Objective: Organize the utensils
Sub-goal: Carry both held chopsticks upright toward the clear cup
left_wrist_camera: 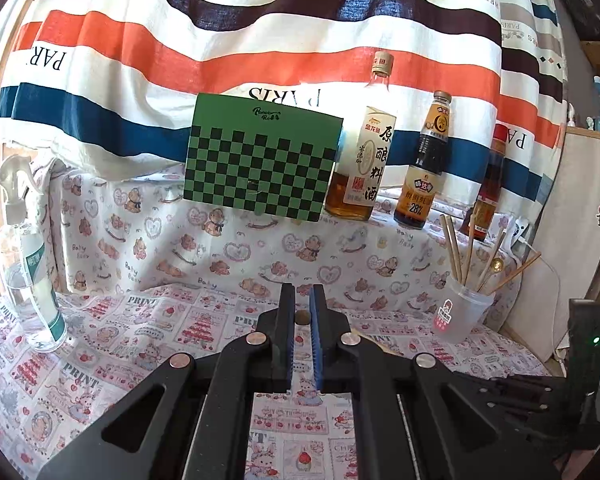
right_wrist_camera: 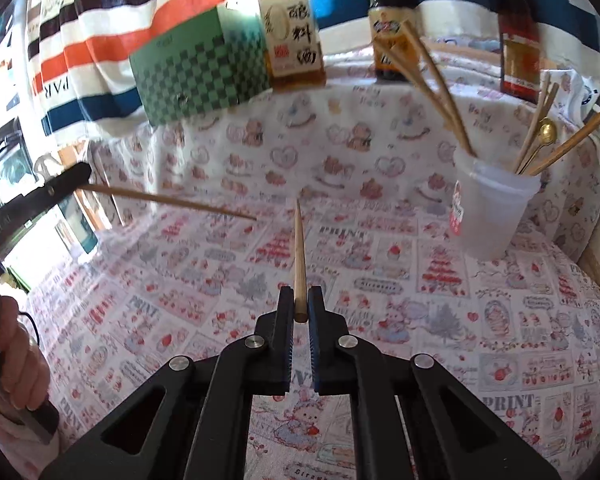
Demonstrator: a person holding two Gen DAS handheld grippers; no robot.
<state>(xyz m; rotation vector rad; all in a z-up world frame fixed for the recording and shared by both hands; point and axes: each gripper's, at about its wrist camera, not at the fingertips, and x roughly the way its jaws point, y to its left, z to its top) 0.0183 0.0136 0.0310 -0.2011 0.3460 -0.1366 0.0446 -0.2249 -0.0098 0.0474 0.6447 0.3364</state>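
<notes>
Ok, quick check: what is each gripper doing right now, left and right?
Left gripper: shut on a chopstick, seen end-on between its fingers.
Right gripper: shut on another chopstick, pointing forward.

Green checkered box point(left_wrist_camera: 260, 160) w/ 3 sauce bottles point(left_wrist_camera: 422, 164) beside it, spray bottle point(left_wrist_camera: 30, 264) at left, striped curtain point(left_wrist_camera: 220, 40) behind

chopstick point(right_wrist_camera: 299, 264): matt wood; cup point(right_wrist_camera: 490, 216): frosted plastic; tablecloth point(right_wrist_camera: 420, 320): printed cloth

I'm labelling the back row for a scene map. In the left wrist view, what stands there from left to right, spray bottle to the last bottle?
Spray bottle → green checkered box → cooking wine bottle → dark sauce bottle → red-capped bottle.
</notes>
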